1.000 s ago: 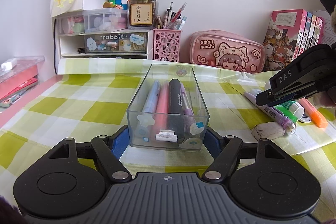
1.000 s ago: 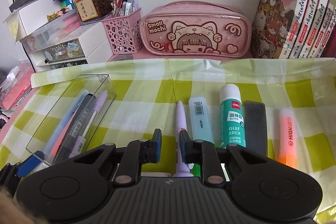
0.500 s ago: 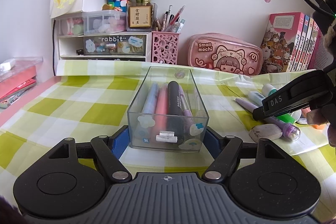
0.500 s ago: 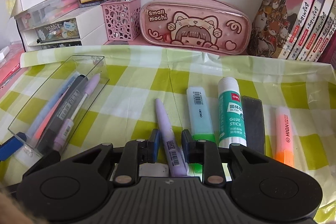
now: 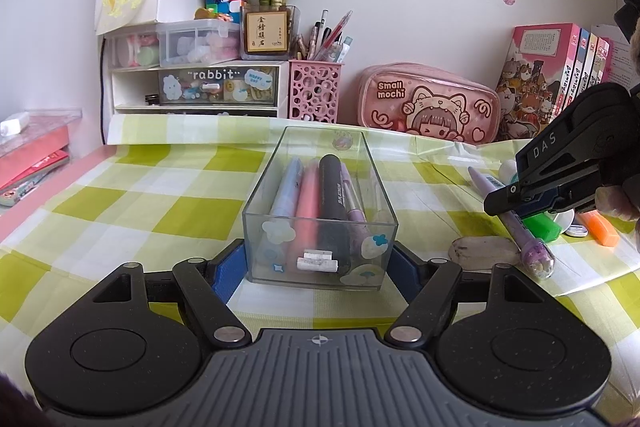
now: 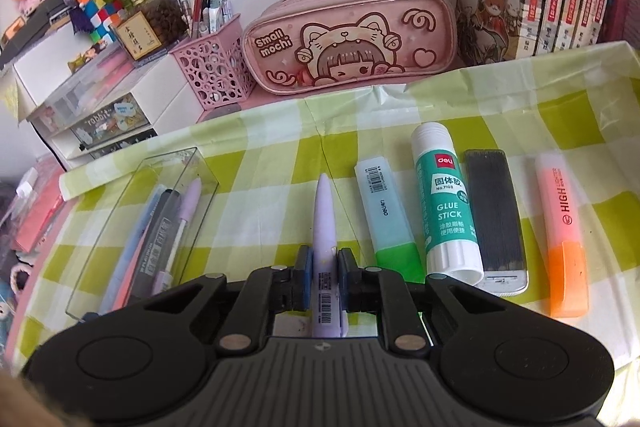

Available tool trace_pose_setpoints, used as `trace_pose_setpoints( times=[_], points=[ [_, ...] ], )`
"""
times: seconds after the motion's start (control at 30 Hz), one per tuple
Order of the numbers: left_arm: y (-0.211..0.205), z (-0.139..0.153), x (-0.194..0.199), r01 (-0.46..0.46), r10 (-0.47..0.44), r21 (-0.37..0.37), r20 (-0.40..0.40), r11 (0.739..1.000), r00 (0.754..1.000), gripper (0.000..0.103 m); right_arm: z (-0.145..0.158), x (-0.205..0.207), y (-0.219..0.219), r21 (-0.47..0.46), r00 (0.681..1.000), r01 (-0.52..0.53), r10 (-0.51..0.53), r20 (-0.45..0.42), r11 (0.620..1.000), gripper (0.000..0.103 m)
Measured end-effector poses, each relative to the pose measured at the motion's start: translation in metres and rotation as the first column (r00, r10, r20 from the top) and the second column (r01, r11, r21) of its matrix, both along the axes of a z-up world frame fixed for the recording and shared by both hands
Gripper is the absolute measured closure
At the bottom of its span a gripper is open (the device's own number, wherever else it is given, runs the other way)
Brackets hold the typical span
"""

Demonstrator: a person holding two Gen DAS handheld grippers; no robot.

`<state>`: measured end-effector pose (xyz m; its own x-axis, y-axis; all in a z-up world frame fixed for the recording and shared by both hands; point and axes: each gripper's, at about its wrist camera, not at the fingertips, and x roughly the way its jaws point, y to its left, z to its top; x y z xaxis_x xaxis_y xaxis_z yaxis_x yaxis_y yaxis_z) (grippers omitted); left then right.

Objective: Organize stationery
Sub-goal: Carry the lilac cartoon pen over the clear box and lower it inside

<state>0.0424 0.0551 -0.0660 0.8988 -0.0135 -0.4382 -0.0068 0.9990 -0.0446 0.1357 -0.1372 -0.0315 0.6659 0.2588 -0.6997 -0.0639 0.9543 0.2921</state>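
Observation:
My left gripper (image 5: 318, 263) is shut on a clear plastic box (image 5: 256, 219), with one blue pad against each side of its near end. Several pens lie lengthwise inside the box. Right of the box, a purple pen (image 6: 325, 215) lies on the green checked cloth. The jaws of my right gripper (image 6: 325, 263) are closing on the pen's barrel, and both pads touch it. From the left wrist view, the right gripper (image 5: 516, 197) pinches the same purple pen (image 5: 532, 243) near its middle.
Right of the pen lie a blue-green highlighter (image 6: 386, 215), a glue stick (image 6: 446, 211), a black flat case (image 6: 496, 219) and an orange highlighter (image 6: 566, 227). A white eraser (image 5: 484, 247) sits near the box. A pink pencil case (image 6: 348, 39), pen holder, drawers and books line the wall.
The right gripper's jaws have narrowed onto the purple pen, which now runs straight between them, and the wrist has rolled. The left gripper and the box have not moved.

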Motion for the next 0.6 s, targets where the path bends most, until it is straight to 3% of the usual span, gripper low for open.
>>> trace_pose_setpoints(
  times=[0.27,0.6],
  points=[
    [0.0,0.0,0.0,0.003,-0.003,-0.002,0.002,1.0,1.0,0.03,0.018,-0.005,0.002,0.135,0.999,-0.033,0.031,0.017,0.99,0.085],
    [0.0,0.0,0.0,0.003,-0.003,-0.002,0.002,1.0,1.0,0.03,0.044,-0.014,0.015,0.23,0.993,-0.114,0.101,0.067,0.967,0.085]
  ],
)
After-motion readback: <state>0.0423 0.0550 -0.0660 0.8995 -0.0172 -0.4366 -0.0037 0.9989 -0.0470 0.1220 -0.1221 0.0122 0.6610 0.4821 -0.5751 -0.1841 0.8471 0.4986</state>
